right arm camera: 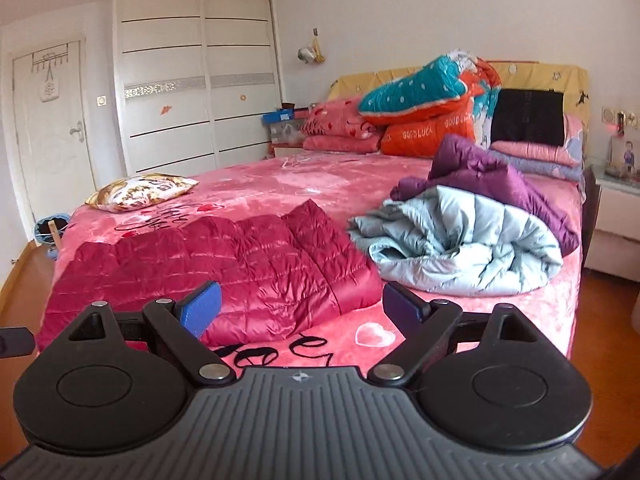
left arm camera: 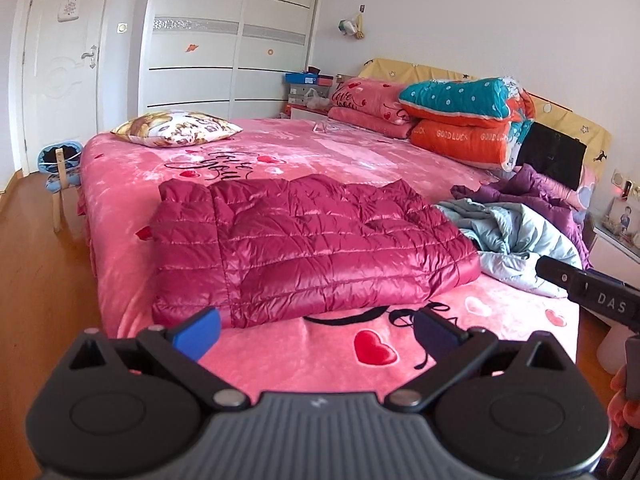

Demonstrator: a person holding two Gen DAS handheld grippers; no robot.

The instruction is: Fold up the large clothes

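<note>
Nearby, both grippers, left [left arm camera: 316,334] and right [right arm camera: 302,308], are gaping empty; red jacket [left arm camera: 304,244] lying flat, grey jacket [right arm camera: 460,248] crowding beside it.

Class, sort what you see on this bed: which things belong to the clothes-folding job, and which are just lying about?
Job: red jacket, grey jacket, purple jacket, left gripper, right gripper.
Lying about: cushion, folded quilts, stool.

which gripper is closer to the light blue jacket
Right, I'd judge. The right gripper hovers open just short of the light blue jacket; the left gripper is open before the red jacket, the blue one off to its right.
</note>
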